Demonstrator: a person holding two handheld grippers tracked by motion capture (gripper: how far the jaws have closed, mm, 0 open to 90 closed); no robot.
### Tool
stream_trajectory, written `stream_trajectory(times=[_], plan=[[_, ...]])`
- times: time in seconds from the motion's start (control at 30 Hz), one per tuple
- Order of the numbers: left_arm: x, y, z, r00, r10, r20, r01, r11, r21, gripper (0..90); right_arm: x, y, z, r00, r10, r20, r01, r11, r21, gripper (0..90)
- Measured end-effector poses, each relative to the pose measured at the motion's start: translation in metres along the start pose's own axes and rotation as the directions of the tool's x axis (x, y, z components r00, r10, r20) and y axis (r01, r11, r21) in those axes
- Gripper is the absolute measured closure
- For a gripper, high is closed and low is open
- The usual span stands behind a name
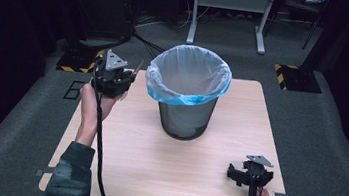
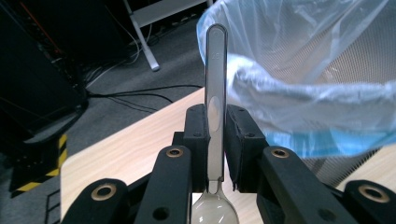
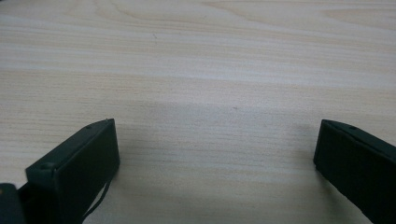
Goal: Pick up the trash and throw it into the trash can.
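A clear plastic spoon stands clamped between the jaws of my left gripper, handle pointing up and forward, bowl at the bottom near the camera. In the high view my left gripper is raised at the table's far left, just left of the bin, with the spoon sticking out toward it. The black mesh waste bin has a translucent liner with a blue rim and stands mid-table; the liner fills the right of the left gripper view. My right gripper rests low at the front right, open over bare wood.
The light wooden table has open surface in front of the bin. Beyond it lie grey carpet, cables, black-and-yellow floor plates and a white frame's legs.
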State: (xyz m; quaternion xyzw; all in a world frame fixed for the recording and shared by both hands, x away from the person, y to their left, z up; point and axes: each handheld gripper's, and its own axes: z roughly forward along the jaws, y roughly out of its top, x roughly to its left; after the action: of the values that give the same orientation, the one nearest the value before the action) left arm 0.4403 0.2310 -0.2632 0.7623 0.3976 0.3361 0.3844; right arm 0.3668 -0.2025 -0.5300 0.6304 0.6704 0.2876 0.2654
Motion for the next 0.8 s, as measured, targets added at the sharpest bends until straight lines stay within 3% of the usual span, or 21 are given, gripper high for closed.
stream_trajectory(times=[0.3,0.8], plan=[[-0.012,0.036,0.005,0.9995,0.019,-0.024,-0.019,0.9998,-0.006,79.0,0.000,0.000,0.000,1.0000,-0.001,0.000,0.001,1.000,0.000,0.0],[-0.037,0.068,0.034,0.9990,0.045,-0.008,-0.045,0.9990,0.002,79.0,0.000,0.000,0.000,1.0000,0.001,0.000,-0.001,1.000,-0.003,0.0]])
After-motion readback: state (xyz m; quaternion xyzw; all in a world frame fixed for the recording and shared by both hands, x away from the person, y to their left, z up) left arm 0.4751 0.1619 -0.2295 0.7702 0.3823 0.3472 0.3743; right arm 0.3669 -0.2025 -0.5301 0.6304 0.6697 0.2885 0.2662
